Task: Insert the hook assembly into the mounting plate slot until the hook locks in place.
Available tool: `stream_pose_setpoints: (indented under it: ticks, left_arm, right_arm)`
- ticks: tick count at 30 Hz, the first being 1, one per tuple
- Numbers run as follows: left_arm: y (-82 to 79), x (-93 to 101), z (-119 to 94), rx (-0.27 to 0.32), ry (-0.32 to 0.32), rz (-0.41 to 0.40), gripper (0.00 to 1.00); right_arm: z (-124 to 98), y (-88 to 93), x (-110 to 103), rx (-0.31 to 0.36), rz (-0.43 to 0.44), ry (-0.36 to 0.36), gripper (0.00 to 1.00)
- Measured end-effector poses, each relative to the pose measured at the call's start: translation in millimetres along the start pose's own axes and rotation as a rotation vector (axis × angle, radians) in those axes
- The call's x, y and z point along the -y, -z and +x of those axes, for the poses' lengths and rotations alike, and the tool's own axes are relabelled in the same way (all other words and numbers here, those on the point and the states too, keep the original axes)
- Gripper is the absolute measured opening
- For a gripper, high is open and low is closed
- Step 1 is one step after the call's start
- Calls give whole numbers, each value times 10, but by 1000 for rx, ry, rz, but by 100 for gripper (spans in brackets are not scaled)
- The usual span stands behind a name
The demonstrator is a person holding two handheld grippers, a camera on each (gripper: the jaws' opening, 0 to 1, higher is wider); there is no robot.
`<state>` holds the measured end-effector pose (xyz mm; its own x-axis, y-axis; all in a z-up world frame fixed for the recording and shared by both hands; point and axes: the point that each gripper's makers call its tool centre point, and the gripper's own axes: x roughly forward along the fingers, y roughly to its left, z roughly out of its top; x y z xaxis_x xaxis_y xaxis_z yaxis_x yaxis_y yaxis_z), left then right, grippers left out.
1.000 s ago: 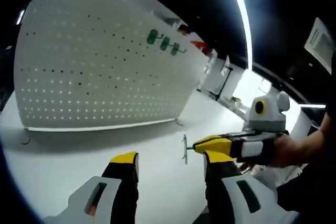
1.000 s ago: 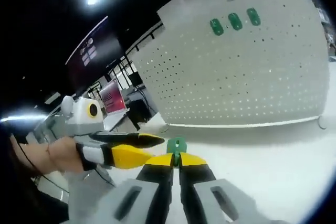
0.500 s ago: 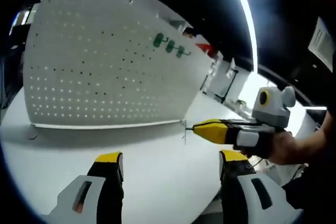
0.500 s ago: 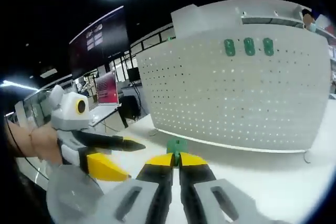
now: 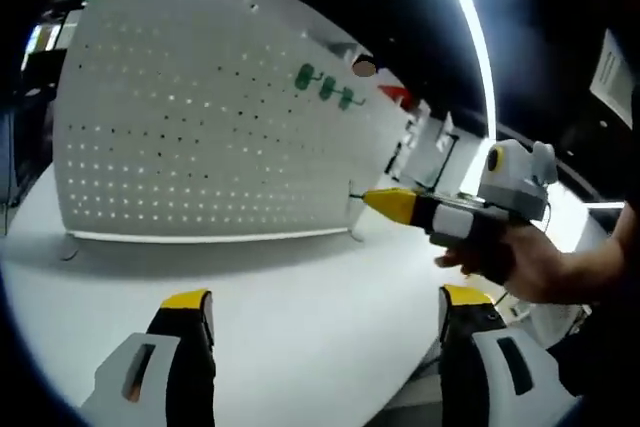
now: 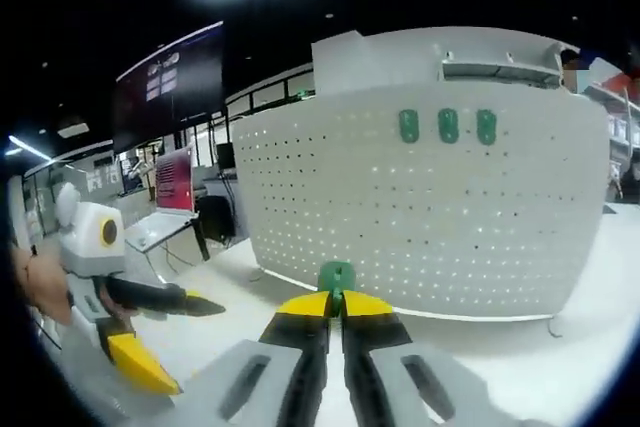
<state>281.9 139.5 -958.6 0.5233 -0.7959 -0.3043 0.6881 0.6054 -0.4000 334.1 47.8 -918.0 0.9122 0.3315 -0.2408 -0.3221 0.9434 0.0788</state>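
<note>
Right gripper view, left to right: the left gripper (image 6: 165, 332), jaws spread wide with nothing between them, hangs over the white table (image 6: 590, 347), while the right gripper (image 6: 335, 302) pinches a green hook (image 6: 335, 277) before the standing pegboard (image 6: 420, 217) bearing three green hooks (image 6: 447, 126).

The left gripper (image 5: 320, 312) now has its jaws spread wider apart. The right gripper (image 6: 336, 304), clamped on the green hook (image 6: 336, 275), now sits higher, nearer the pegboard (image 6: 430, 217).
</note>
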Motion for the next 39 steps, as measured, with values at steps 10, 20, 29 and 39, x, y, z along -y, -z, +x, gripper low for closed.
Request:
stream_pose_setpoints:
  ticks: [10, 20, 29, 39]
  left_arm:
    - [-5, 36, -17, -2, 16, 21, 100]
    - [-84, 55, -75, 16, 9, 34, 100]
    - [-160, 48, -77, 18, -1, 48, 100]
    - [-279, 42, -105, 58, -22, 35, 100]
  right_arm:
    - [44, -160, 340, 47, -21, 77, 0]
    - [100, -351, 599, 103, -35, 137, 0]
    - [141, -515, 829, 152, -27, 187, 0]
    - [218, -640, 1061, 172, -47, 223, 0]
